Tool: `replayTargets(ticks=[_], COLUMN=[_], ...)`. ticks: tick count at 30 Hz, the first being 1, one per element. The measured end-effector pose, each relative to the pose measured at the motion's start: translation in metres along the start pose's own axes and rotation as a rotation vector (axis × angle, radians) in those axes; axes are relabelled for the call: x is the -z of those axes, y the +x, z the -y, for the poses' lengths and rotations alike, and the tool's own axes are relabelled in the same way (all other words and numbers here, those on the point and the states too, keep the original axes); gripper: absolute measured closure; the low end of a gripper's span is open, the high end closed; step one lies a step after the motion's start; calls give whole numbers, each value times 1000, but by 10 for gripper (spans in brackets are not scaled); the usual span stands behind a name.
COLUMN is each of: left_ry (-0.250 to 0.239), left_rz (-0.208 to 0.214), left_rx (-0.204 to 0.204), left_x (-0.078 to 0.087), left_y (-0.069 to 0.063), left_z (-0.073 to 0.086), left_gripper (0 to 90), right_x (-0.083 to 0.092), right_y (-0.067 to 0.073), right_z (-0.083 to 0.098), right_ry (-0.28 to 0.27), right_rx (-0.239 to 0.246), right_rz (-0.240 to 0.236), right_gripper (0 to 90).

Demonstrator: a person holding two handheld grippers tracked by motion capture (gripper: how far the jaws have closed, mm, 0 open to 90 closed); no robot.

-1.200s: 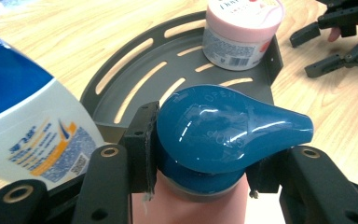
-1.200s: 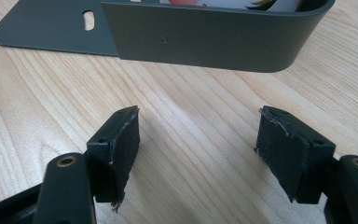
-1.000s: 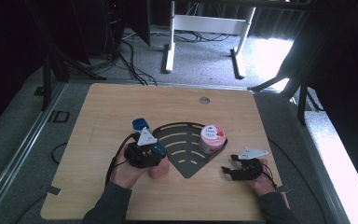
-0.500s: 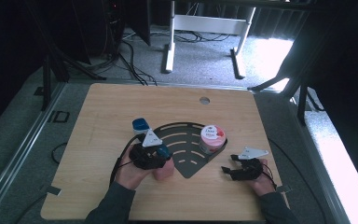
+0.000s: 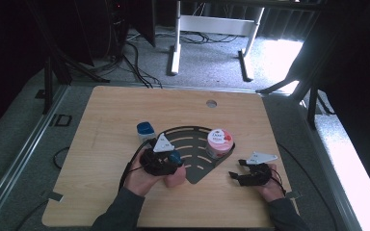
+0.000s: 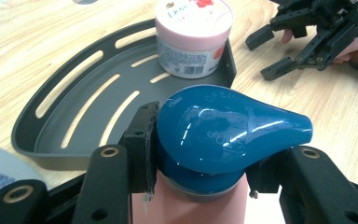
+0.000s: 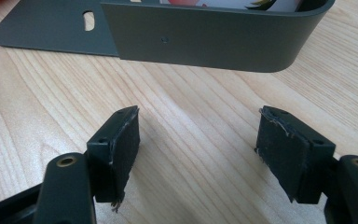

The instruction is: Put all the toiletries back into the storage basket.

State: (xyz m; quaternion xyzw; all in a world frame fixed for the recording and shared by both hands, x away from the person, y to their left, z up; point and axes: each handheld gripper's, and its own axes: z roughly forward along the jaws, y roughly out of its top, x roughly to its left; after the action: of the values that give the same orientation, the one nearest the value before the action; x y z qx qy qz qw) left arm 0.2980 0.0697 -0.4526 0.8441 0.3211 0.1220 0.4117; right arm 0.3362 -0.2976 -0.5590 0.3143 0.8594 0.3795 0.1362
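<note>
Between the jaws of the left gripper [image 6: 200, 186] sits a pink bottle [image 6: 191, 207] with a glossy blue cap [image 6: 223, 130]; the pads clamp it just under the cap, at the near edge of the dark slotted tray [image 6: 51, 140] on the wooden table [image 5: 106, 120]. Inside the tray, against its far wall, stands a pink jar [image 6: 193, 35]. Just left of the tray stands a small blue-lidded container [image 5: 145, 130]. Farther right, the right gripper [image 7: 198, 149] rests low over bare wood with its jaws spread and nothing between them, near the tray's outer wall.
</note>
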Motion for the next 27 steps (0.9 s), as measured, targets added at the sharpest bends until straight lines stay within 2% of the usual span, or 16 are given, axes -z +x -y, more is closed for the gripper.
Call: replayTargets(ticks=[9,27], left_ry=[-2,-16], left_rz=[20,34], left_rx=[-13,-33], left_x=[-5,-14], left_y=[-4,-9], left_z=[-6,-18], left_gripper=[527,527], right_x=[0,0], right_y=[0,0], right_z=[0,0], right_ry=[0,0], right_rx=[1,2], right_rz=[-1,-1], right_gripper=[296,296])
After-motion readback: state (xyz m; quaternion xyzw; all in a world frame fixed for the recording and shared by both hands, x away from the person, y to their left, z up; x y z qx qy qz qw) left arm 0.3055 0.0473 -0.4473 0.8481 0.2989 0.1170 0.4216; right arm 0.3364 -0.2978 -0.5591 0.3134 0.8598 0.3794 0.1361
